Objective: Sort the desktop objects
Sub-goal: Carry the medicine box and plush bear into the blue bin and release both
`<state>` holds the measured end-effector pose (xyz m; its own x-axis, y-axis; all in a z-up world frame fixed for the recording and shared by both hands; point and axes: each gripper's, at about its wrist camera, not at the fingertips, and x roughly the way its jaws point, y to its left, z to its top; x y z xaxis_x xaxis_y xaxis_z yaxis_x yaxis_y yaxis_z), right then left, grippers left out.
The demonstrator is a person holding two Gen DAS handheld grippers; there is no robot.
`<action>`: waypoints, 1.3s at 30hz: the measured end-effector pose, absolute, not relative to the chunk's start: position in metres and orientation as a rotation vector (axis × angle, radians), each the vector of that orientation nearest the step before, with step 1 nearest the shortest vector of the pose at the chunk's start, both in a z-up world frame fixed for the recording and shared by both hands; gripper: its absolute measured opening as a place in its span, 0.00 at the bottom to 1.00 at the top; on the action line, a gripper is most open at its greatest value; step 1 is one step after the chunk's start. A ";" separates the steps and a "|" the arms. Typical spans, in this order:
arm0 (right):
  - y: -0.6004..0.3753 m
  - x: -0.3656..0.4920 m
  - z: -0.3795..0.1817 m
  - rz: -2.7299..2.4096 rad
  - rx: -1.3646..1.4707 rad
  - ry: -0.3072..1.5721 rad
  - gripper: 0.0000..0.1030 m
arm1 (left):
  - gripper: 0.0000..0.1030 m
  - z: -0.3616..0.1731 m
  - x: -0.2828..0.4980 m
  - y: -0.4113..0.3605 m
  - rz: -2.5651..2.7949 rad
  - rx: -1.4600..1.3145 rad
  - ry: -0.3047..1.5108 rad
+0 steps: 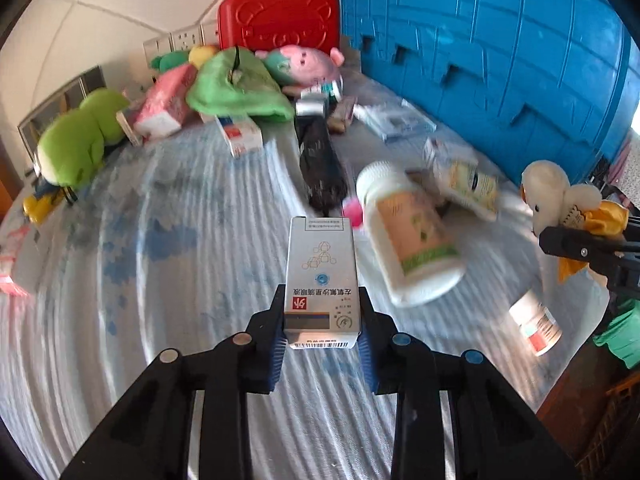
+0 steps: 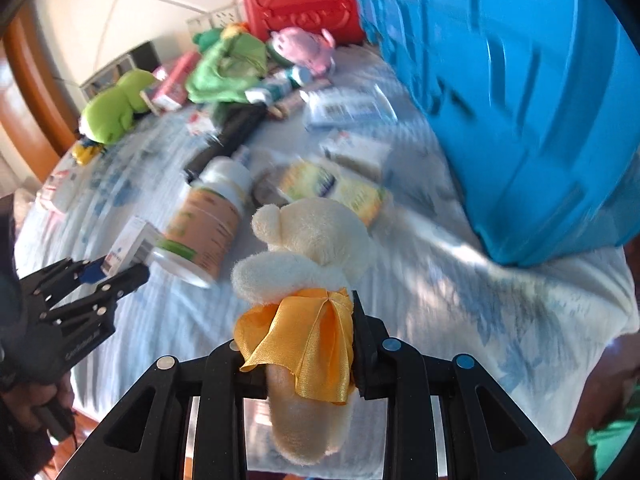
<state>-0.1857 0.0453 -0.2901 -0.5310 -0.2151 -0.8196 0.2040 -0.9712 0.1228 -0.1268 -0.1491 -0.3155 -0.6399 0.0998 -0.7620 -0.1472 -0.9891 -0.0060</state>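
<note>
Blue crate (image 1: pixel 500 52): biggest thing here, standing at the far right edge of the cloth; judged the likely bin for sorted items.
Cloth (image 1: pixel 160 280): pale, blue-patterned, spread under everything beside the crate.
Red case (image 1: pixel 280 16): upright just left of the crate, at the back.
Green plush (image 1: pixel 80 144): well left of the crate, among a back pile of toys and packets not yet sorted.
White bottle (image 1: pixel 408 236): lying on its side in front of the crate, near a second box.
Cream plush (image 2: pixel 312 264): clear of the cloth, pinched at its yellow ribbon by the right gripper (image 2: pixel 312 344), the narrowest part to clamp.
Silver box (image 1: pixel 322 276): off the cloth, left of the bottle, squeezed across its narrow sides by the left gripper (image 1: pixel 322 320), which keeps its face readable.
</note>
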 end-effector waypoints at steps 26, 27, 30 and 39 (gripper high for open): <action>0.200 -0.203 -0.002 -3.084 0.646 -0.249 0.28 | 0.30 -0.014 -0.238 0.061 2.425 -0.472 0.192; 0.210 -0.211 -0.002 -3.089 0.663 -0.248 0.28 | 0.30 -0.013 -0.249 0.073 2.409 -0.482 0.200; 0.239 -0.223 -0.001 -3.128 0.689 -0.229 0.39 | 0.37 -0.005 -0.261 0.101 2.435 -0.465 0.219; 0.289 -0.221 0.007 -3.126 0.578 -0.293 0.86 | 0.75 0.008 -0.246 0.120 2.543 -0.415 0.229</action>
<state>-0.2207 0.2895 0.0072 -0.9332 0.0163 -0.3590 -0.0829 -0.9818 0.1707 -0.2463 0.1202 0.0085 -0.8023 0.4917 -0.3386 -0.5442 -0.8355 0.0762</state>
